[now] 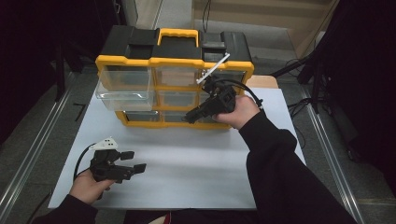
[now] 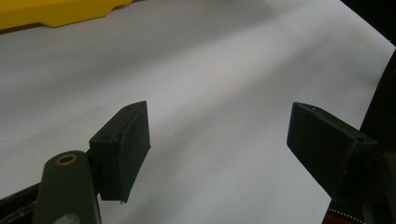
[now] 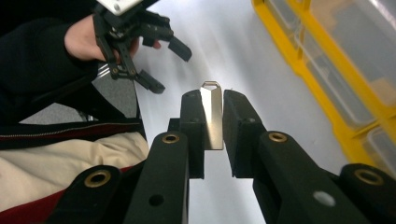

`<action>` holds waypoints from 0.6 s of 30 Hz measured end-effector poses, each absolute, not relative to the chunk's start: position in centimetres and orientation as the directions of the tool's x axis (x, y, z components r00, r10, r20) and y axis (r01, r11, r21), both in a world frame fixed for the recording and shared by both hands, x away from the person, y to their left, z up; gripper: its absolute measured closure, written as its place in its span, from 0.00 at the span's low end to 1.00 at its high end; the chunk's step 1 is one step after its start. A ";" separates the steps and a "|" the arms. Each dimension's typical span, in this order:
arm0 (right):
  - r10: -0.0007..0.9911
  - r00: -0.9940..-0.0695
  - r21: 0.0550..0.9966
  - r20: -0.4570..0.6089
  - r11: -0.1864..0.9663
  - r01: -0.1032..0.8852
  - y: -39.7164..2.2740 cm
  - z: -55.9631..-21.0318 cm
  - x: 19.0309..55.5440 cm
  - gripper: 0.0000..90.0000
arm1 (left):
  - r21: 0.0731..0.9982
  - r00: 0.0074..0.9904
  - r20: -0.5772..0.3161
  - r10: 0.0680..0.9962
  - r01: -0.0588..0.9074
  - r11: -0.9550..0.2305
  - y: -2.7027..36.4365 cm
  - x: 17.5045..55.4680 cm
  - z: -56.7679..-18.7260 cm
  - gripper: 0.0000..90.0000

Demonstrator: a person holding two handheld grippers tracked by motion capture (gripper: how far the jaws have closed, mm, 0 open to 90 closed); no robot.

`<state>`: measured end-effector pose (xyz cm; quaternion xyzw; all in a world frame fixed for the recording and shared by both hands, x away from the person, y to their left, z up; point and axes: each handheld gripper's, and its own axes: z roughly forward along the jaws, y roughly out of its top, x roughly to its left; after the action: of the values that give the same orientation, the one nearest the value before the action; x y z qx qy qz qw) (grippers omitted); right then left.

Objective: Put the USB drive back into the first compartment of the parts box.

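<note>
The right tongs are clenched on a thin metal strip, which stands upright between the jaws with its slotted tip poking out past them. In the high view the right tongs hang just in front of the yellow-and-black drawer organizer near the tabletop's far edge. One clear drawer at the organizer's upper left is pulled out. The left tongs rest released, jaws well apart, near the tabletop's near left corner; the left gripper view shows bare white surface between them. The strip is flat, silvery and reflective, narrowing to a small looped end.
</note>
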<state>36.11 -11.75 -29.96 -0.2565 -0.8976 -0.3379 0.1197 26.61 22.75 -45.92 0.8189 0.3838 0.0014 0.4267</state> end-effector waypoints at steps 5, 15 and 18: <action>0.369 -0.850 0.565 0.377 0.636 0.526 -11.6 -28.5 36.4 0.85 | 0.700 0.706 -0.326 0.629 0.627 -0.341 22.8 26.6 -45.9 0.25; 0.354 -0.861 0.575 0.366 0.641 0.508 -11.1 -26.7 36.8 0.85 | 0.700 0.707 -0.323 0.629 0.626 -0.344 22.7 26.6 -45.9 0.25; 0.351 -0.852 0.583 0.389 0.622 0.523 -11.0 -26.0 37.2 0.85 | 0.700 0.707 -0.323 0.629 0.626 -0.345 22.7 26.6 -45.9 0.25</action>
<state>37.17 -10.97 -25.96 -0.2447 -0.8927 -0.3591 0.1194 26.60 22.73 -45.92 0.8200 0.3825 0.0019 0.4259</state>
